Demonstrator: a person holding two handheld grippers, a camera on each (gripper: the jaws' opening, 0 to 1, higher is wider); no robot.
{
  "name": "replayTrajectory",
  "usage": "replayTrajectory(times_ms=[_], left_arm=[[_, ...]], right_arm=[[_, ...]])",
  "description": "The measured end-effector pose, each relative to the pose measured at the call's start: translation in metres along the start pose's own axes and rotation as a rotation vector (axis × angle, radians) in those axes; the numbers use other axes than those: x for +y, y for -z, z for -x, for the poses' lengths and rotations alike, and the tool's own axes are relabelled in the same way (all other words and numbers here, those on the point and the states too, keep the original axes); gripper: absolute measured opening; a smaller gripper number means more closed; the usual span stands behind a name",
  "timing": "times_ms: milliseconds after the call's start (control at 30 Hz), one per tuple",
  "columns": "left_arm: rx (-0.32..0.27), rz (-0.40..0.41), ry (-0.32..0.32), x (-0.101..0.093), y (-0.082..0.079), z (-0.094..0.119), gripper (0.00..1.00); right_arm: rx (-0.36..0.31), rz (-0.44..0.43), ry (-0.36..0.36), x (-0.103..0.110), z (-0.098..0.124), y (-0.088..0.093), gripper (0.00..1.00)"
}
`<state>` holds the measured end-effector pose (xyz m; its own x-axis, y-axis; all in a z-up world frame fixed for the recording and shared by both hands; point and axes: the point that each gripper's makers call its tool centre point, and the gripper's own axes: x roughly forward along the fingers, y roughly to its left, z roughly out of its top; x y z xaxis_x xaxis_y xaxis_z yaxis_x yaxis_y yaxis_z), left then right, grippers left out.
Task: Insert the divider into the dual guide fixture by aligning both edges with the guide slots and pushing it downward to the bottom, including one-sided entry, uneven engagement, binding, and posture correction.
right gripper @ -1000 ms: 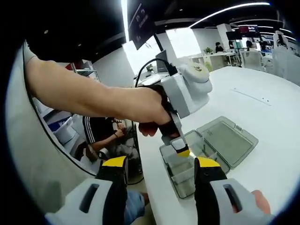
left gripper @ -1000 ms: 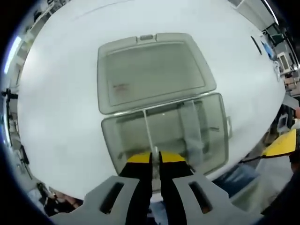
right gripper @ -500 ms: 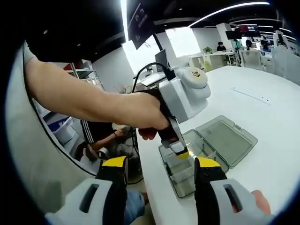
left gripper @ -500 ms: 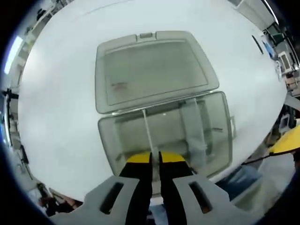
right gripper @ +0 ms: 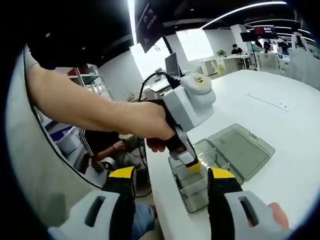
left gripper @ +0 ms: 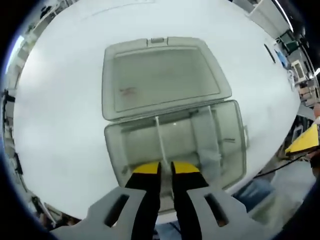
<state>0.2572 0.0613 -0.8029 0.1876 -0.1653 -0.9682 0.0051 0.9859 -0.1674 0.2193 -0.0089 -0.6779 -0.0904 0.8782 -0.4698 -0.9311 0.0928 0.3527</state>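
The left gripper (left gripper: 166, 172) was closed on the thin clear plastic divider (left gripper: 161, 142), holding it upright by its near end so both edges could meet the slots of the translucent grey compartment box (left gripper: 227, 135). The divider stood inside the box, apparently engaged; seating depth could not be confirmed. The box's hinged lid (left gripper: 162, 75) lay open flat on the white desk (left gripper: 60, 110). The box sat close to the desk's near edge, with ample clear surface beyond. The right gripper (right gripper: 170, 187) hung open, well clear.
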Motion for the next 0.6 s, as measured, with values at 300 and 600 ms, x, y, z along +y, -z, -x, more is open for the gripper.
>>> replayTrajectory(times_ms=[300,600], left_arm=[[-0.037,-0.006,0.039,-0.002,0.007,0.003,0.14],[-0.081,0.031,0.072,-0.003,0.006,0.02,0.11]], right_arm=[[-0.004,-0.001,-0.001,-0.003,-0.002,-0.002,0.55],[-0.013,-0.001,-0.002,-0.003,-0.005,-0.004,0.55]])
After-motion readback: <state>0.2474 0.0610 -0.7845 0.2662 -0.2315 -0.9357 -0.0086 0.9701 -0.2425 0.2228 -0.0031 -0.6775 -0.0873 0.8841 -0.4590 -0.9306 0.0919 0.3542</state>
